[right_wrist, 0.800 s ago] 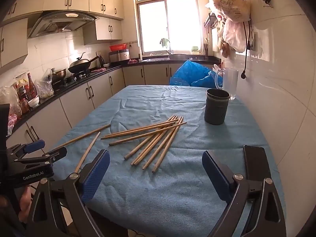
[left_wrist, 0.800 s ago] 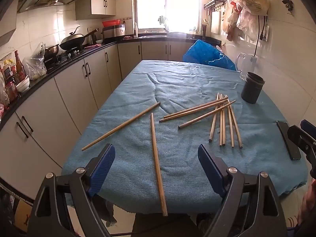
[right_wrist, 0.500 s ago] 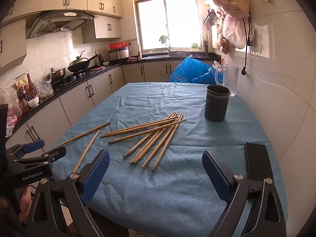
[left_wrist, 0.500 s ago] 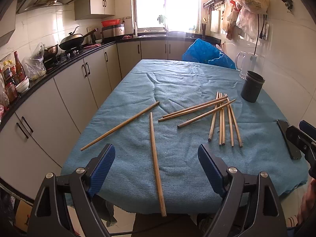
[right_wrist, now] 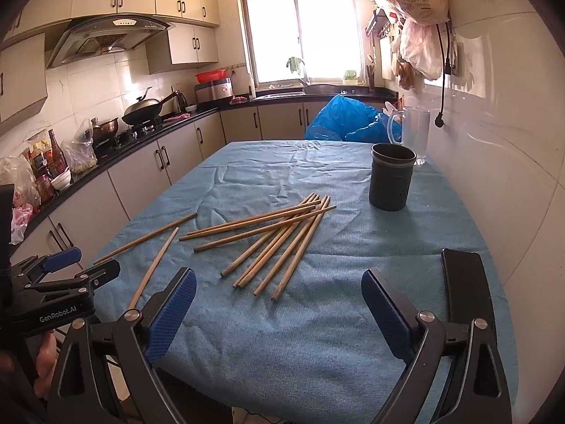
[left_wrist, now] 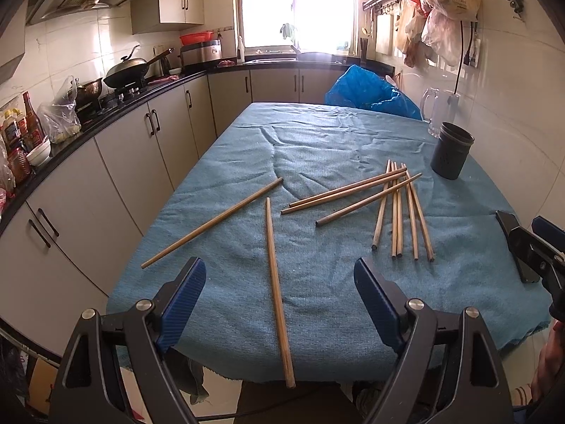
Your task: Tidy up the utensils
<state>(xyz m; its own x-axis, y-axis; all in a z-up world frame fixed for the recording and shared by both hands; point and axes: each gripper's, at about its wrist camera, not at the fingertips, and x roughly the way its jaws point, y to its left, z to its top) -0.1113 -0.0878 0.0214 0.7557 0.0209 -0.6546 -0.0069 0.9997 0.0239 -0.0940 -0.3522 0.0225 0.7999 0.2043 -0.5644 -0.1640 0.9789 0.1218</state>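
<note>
Both grippers hung spread and empty at the near edge; no chopstick had yet been picked up.

The left gripper [left_wrist: 279,295] straddled the nearest chopstick [left_wrist: 277,289], whose end overhung the blue cloth [left_wrist: 317,134]; pinching it near mid-length would likely keep it level for the dark holder cup [right_wrist: 392,182]. The right gripper [right_wrist: 277,298] faced the fanned chopstick pile [right_wrist: 279,236], the cup just beyond it. The left gripper's body read "GenRobot.AI" in the right view.

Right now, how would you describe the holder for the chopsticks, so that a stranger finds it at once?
Look at the blue cloth on the table, far right side near the tiled wall. The dark cylindrical holder stands upright there, opaque and empty, in front of a clear glass mug.
</note>
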